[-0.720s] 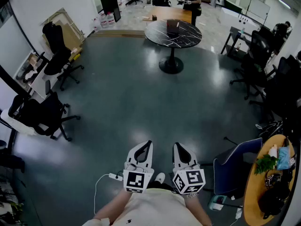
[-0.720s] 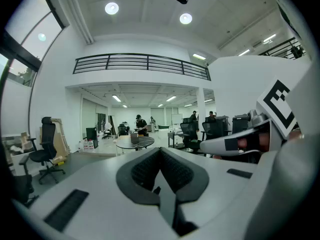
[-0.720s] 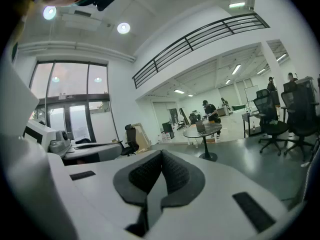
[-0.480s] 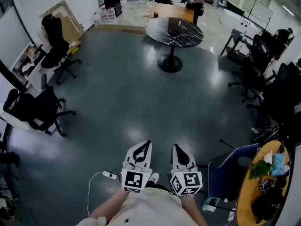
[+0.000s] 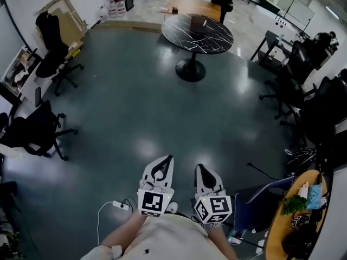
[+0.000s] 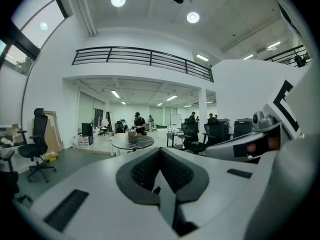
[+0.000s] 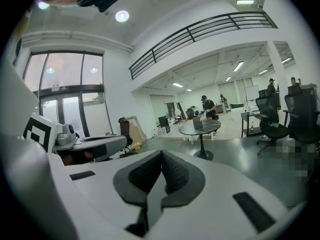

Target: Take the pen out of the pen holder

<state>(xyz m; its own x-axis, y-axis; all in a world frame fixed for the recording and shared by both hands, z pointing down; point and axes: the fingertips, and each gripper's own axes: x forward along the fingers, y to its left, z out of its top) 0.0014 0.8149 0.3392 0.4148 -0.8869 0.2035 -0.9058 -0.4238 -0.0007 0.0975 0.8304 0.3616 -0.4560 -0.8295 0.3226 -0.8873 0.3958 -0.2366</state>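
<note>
We're carrying the left white two-jaw gripper and the right white two-jaw gripper over glossy grey floor, jaws pressed together on both, nothing between. Pen and pen holder aren't showing; maybe that dark box on the round black marbled table far ahead. We're expecting a light, stiff, slick pen: pinching mid-barrel.

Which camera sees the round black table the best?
The head view: it looks down on the round black table, showing its whole streaked top and single pedestal. In the left gripper view it is small, far off and nearly edge-on, and the right gripper view shows it likewise.
</note>
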